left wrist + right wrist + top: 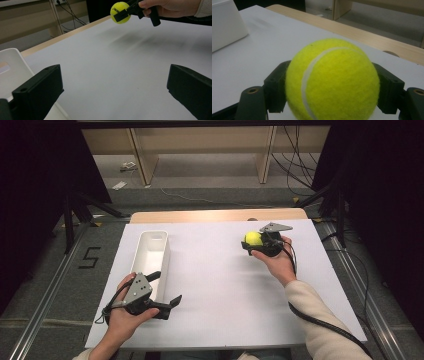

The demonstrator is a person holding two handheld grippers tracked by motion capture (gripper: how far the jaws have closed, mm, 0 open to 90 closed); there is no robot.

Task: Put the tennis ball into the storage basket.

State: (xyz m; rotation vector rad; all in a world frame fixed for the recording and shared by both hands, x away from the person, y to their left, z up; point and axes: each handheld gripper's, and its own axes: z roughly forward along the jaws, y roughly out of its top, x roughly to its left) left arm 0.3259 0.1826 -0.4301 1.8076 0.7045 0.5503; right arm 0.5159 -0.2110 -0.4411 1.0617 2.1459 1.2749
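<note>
white sheeting covers the table (225, 285), with a strip of pale wood showing along its far edge, and past that grey floor, wooden furniture legs and loose cables lie in a dim room. dark curtains close off both sides.

the right gripper (257, 245) is held above the far right part of the table, and its jaws are clenched on a yellow tennis ball (253, 238) — one black jaw pressed to each side of it. in the right gripper view the ball (332, 80) sits square between the jaws, its white seam curving down the front, and the table surface shows beneath it, so the ball looks lifted clear of the sheet. from the left gripper view the same ball (120, 12) hangs in the air at the far end of the table, pinched by the right gripper (125, 13) with the person's hand (170, 7) wrapped round the handle.

the left gripper (167, 287) rests low at the near left, jaws spread wide with nothing between them — released. just beside it, on its left, stands a white plastic bin (150, 257), long and narrow, running away from the person. its near corner (12, 65) shows by the left jaw in the left gripper view. ball and bin are well apart, on opposite sides of the table.
</note>
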